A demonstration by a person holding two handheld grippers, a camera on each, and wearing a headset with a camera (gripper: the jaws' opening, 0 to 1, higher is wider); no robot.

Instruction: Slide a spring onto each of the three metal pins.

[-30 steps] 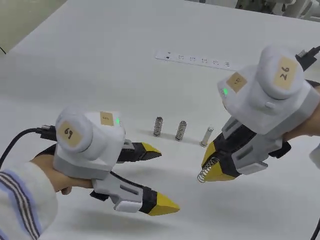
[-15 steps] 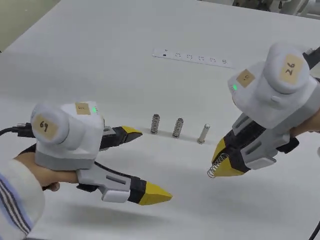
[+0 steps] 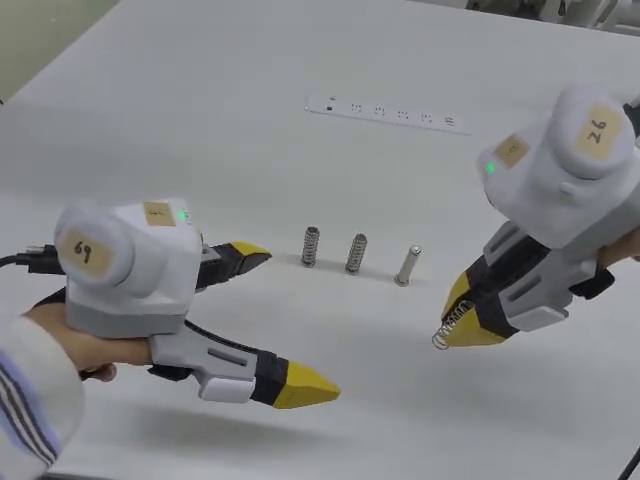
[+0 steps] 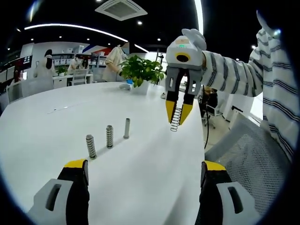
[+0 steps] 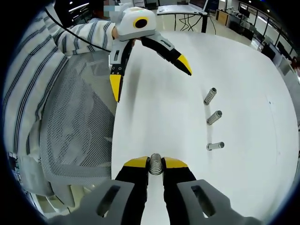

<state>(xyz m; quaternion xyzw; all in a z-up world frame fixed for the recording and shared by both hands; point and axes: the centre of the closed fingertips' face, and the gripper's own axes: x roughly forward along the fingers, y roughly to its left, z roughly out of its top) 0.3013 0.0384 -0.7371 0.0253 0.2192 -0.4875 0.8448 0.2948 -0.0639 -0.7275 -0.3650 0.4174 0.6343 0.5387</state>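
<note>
Head view: white counter (image 3: 200, 120) with three upright metal pins in a row at its centre. Two sprung pins (image 3: 311, 246) already wear springs. The bare pin (image 3: 408, 266) stands at the right end, just beside them. The right gripper (image 3: 462, 318) hovers near it, its fingers pinching the last spring (image 3: 452, 322), which juts from the tips. The left gripper (image 3: 297, 320) hangs apart, fingers spread wide and empty. A power strip (image 3: 385, 113) lies well behind, with bare surface all round.

Left gripper view: the spring dangles below the right gripper's yellow tips, above and to one side of the bare pin.

Right gripper view: the spring looks nipped near one end, so it may tilt, miss the pin's top or slip loose. The counter's edge runs close on the left, with a mesh chair (image 5: 75, 136) beyond, so a dropped spring could roll off.
</note>
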